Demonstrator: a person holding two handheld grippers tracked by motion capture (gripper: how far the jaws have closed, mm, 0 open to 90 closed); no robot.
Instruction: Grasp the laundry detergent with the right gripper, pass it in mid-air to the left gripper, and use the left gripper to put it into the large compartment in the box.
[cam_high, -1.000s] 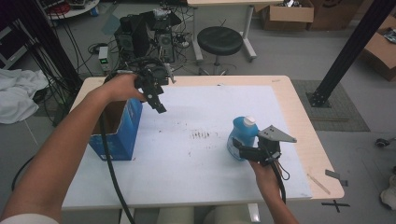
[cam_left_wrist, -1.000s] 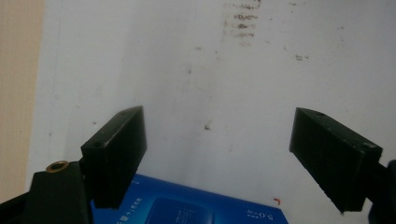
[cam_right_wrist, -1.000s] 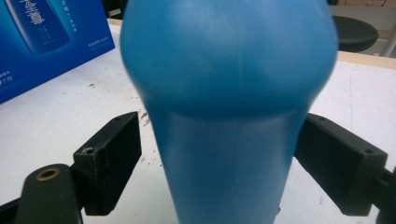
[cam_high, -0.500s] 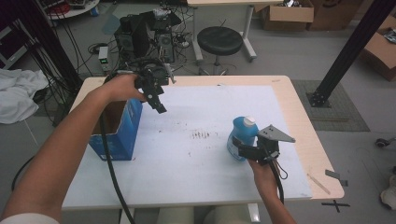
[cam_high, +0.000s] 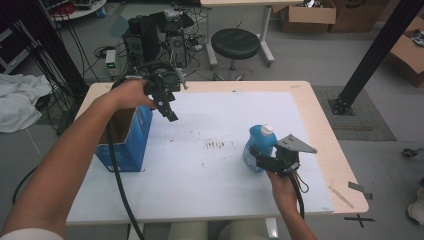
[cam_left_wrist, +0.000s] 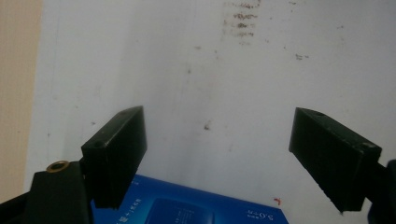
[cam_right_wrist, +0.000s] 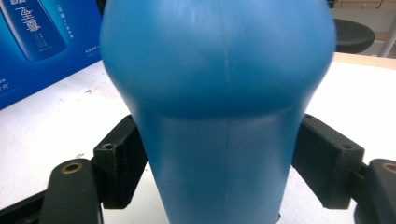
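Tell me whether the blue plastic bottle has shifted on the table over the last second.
No. The blue plastic bottle stays put, same spot relative to the dark smudges on the white sheet.

The blue box (cam_left_wrist: 187, 205) just below the left gripper's (cam_left_wrist: 217, 154) jaws carries small white print, with "5.6" partly legible.

Even, soft indoor light throughout; the close blue bottle (cam_right_wrist: 219, 93) looks slightly blurred.

High view overhead table (cam_high: 210, 195); claw cameras close, sharing sheet.
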